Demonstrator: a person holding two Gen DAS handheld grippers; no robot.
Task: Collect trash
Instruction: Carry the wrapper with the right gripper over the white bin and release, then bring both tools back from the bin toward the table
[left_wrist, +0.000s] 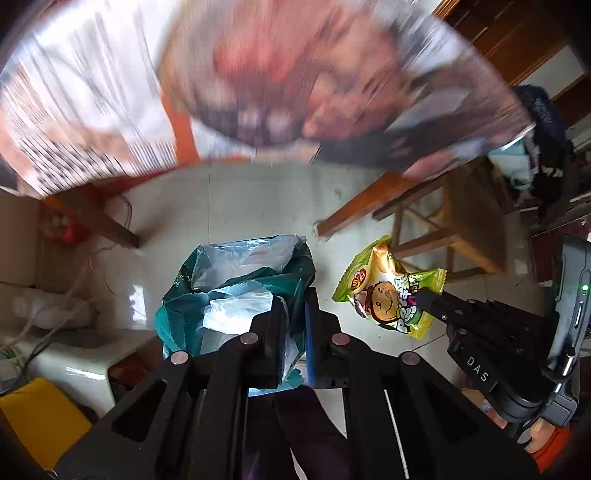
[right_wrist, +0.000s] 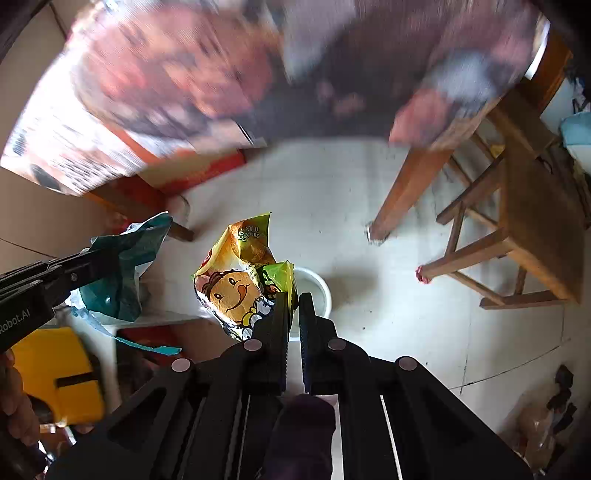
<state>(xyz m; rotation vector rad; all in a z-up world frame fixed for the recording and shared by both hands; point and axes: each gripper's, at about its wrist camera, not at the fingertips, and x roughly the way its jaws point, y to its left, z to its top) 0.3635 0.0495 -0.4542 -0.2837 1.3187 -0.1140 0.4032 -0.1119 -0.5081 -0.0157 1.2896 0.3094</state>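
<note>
In the left wrist view my left gripper (left_wrist: 295, 297) is shut on the rim of a teal plastic bag (left_wrist: 236, 273) that has clear and white plastic inside. The bag hangs below the fingers, above the tiled floor. To its right hangs a green and yellow snack packet (left_wrist: 388, 295), pinched at one edge by my right gripper (left_wrist: 423, 297). In the right wrist view the right gripper (right_wrist: 293, 297) is shut on that snack packet (right_wrist: 236, 284). The left gripper (right_wrist: 107, 256) comes in from the left with the teal bag (right_wrist: 122, 269).
A white round bowl (right_wrist: 319, 288) stands on the floor under the packet. A table with a blurred patterned cover (right_wrist: 184, 74) fills the top; its wooden leg (right_wrist: 406, 188) and a wooden stool (right_wrist: 517, 229) stand right. A yellow object (right_wrist: 55, 373) and cables (left_wrist: 55, 314) lie at the left.
</note>
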